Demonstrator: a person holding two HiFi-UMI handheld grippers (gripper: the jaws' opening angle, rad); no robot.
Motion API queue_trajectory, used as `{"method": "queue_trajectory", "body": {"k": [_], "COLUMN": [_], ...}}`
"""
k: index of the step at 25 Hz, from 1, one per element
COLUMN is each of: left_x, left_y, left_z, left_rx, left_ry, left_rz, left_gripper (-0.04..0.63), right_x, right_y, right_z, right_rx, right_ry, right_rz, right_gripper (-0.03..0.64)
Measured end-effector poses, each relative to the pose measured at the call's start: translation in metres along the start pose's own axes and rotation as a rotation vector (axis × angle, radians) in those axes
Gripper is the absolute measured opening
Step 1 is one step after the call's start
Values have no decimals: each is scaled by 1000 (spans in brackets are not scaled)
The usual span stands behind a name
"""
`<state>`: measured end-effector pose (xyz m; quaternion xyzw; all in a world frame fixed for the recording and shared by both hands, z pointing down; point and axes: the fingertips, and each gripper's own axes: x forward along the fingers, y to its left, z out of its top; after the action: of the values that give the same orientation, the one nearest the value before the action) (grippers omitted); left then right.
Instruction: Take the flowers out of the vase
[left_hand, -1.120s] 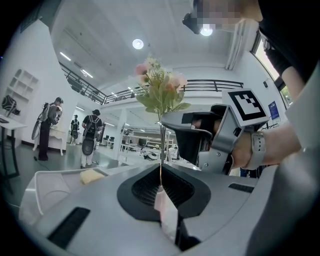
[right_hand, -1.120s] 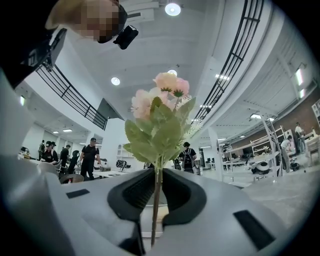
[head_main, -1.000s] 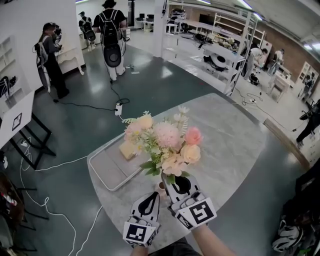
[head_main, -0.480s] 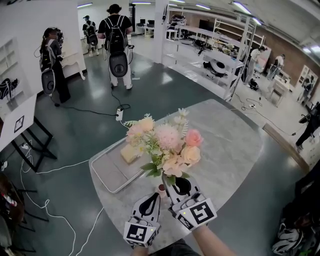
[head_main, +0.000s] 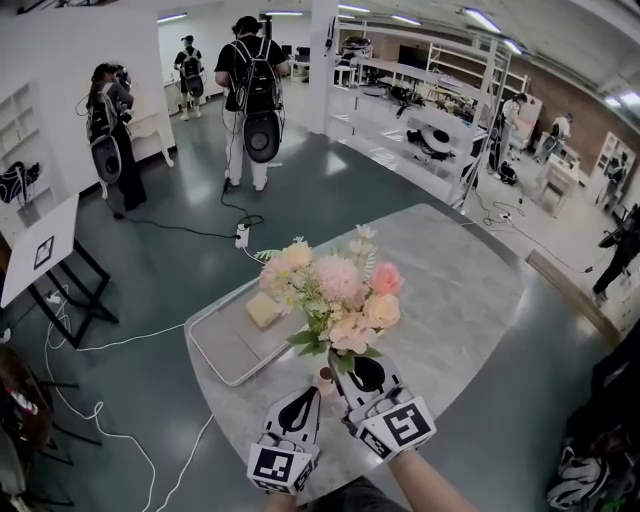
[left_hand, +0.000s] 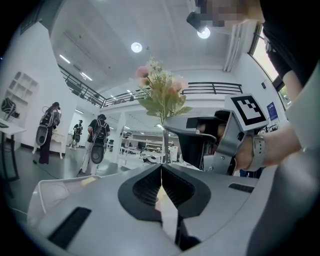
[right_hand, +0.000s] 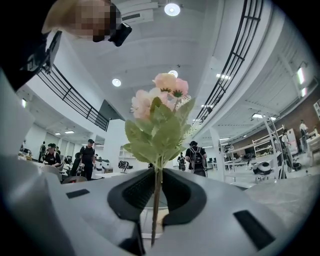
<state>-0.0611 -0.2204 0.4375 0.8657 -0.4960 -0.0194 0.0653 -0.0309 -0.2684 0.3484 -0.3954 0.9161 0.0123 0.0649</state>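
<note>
Both grippers have lifted slightly with the flowers (head_main: 335, 290), and the backpack wearer (head_main: 255, 95) beyond has walked nearer. The right gripper (head_main: 358, 368) has its jaws nipped tight on the stems, with the blooms upright just above the jaws. The left gripper (head_main: 308, 395), just beside it, has its jaws nearly together on something pale, probably the vase (head_main: 323, 376), which sits between both sets of tips.
</note>
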Motion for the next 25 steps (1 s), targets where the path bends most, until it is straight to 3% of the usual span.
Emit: {"method": "queue_trajectory", "body": {"k": [25], "left_x": [-32], "left_y": [-5], "left_z": [31], "left_rx": [14], "left_ry": [-11], "left_rz": [-32], "left_gripper": [9], "right_x": [-13], "right_y": [26], "right_z": [27], "right_rx": [2], "right_ry": [-11], "right_rz": [-16], "right_gripper": [58]}}
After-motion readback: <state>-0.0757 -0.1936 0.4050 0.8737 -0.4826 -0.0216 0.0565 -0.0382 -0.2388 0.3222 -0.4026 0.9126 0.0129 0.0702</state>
